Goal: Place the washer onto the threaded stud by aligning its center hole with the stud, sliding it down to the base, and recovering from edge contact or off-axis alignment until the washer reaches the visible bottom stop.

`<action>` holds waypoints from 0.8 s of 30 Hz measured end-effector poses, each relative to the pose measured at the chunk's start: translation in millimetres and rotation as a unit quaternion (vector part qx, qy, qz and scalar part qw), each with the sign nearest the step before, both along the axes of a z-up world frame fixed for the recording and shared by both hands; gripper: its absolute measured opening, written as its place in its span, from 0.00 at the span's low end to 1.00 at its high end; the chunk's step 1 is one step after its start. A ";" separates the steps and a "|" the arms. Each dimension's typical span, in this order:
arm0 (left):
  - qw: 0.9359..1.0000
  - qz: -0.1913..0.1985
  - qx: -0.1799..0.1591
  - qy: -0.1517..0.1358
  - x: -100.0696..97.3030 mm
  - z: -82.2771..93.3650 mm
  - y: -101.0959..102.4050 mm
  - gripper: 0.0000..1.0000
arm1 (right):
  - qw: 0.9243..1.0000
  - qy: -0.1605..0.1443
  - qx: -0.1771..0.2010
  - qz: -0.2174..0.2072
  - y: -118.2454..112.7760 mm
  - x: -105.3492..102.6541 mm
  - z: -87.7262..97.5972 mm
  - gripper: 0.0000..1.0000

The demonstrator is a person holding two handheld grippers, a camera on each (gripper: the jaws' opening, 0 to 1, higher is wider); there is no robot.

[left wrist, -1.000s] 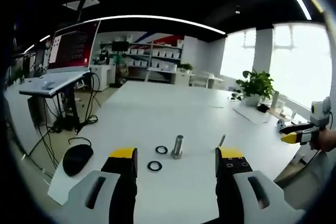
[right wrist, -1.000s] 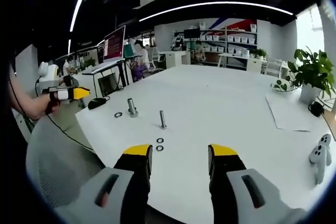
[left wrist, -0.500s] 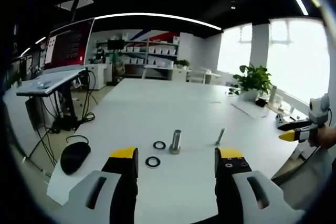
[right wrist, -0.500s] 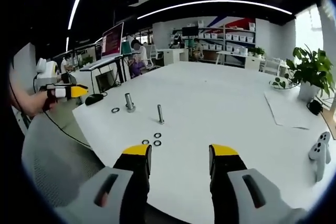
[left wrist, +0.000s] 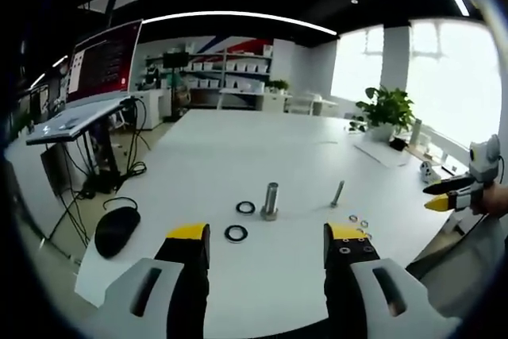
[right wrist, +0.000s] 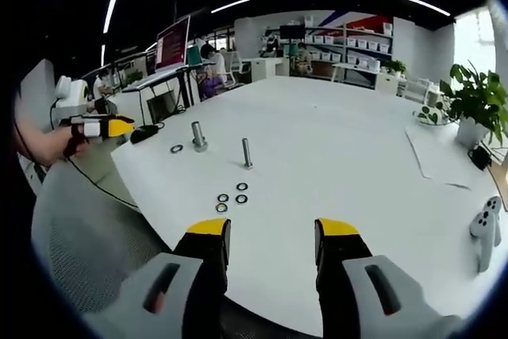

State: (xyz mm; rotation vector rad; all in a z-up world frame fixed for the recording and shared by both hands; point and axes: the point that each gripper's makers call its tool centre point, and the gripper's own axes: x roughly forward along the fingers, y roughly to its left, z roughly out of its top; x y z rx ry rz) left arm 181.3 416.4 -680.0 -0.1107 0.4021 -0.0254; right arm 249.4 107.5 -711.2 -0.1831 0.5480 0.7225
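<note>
I held both grippers empty with jaws wide apart above the white table (left wrist: 238, 156). Three small dark metal washers (right wrist: 231, 197) lay just beside the thin threaded steel stud (right wrist: 247, 153). I judged the step as approach; next, the right gripper (right wrist: 271, 236) must pick one washer.

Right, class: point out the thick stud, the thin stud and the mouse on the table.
thick stud (left wrist: 271, 199), left gripper view, middle of its shaft
thin stud (right wrist: 247, 152), right gripper view, middle of its shaft
mouse (left wrist: 116, 229), left gripper view, top of its shell
</note>
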 end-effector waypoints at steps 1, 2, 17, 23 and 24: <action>1.000 0.001 0.005 0.000 -0.2 -0.1 0.6 0.57 | 1.000 0.001 -0.002 0.000 -0.5 -0.5 -1.2 0.45; 1.000 0.001 0.006 0.002 -0.4 -1.0 1.0 0.57 | 1.000 0.002 -0.005 0.000 -0.9 -0.7 -2.1 0.45; 1.000 -0.001 0.013 0.011 -1.3 -4.2 1.1 0.57 | 1.000 0.008 -0.003 0.014 4.3 -4.5 -3.7 0.45; 1.000 -0.002 0.007 0.005 1.7 0.6 0.2 0.58 | 1.000 0.004 -0.003 0.020 7.0 -4.1 -0.4 0.44; 1.000 -0.004 0.007 0.003 2.8 2.1 -0.3 0.58 | 1.000 0.001 -0.003 0.023 8.2 -4.0 1.4 0.44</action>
